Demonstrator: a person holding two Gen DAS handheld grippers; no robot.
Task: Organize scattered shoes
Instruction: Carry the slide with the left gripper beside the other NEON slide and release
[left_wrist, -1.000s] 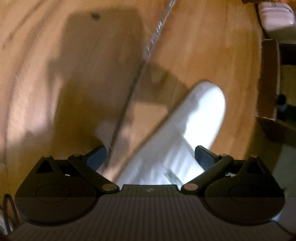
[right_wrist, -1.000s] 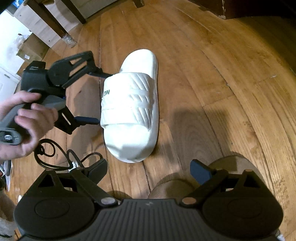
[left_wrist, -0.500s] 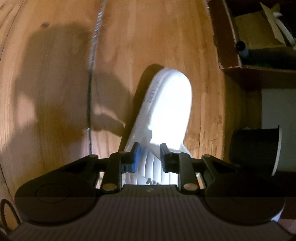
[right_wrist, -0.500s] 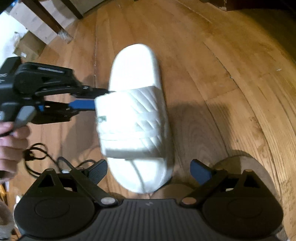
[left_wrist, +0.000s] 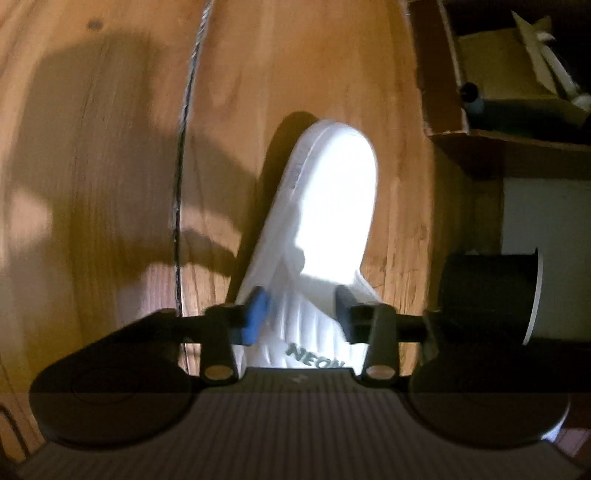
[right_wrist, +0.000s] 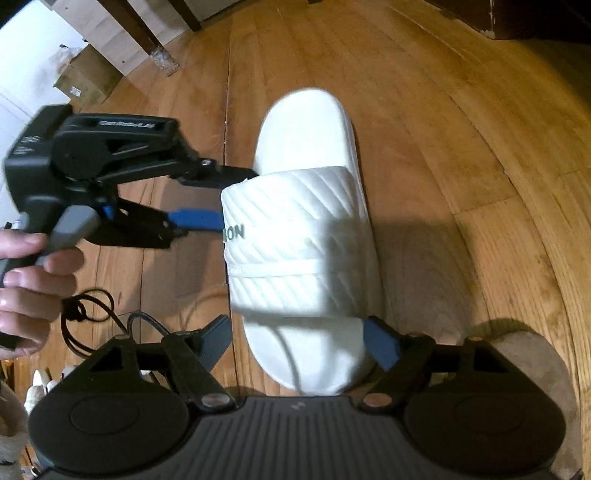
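Note:
A white slide sandal (right_wrist: 306, 236) with a quilted strap lies on the wooden floor, its length running away from my right gripper. My left gripper (right_wrist: 225, 197) reaches in from the left, held by a person's hand (right_wrist: 26, 280). Its jaws are closing and pinch the strap's lettered side edge. In the left wrist view the strap (left_wrist: 306, 325) sits between the blue and black pads of the left gripper (left_wrist: 300, 315), and the sole (left_wrist: 332, 199) stretches ahead. My right gripper (right_wrist: 297, 343) straddles the slide's near end with its jaws closing; a gap shows beside the left pad.
A cardboard box (left_wrist: 498, 92) with clutter and a dark round bin (left_wrist: 487, 295) stand right of the slide. Black cable (right_wrist: 88, 317) loops on the floor at the left. Boxes (right_wrist: 85, 77) and a furniture leg (right_wrist: 155, 44) stand far left. A tan fuzzy object (right_wrist: 524, 354) lies near right.
The left gripper's jaws went from wide open to pinched on the strap. The slide swung and slid nearer, so its near end now lies between the right gripper's narrowing jaws.

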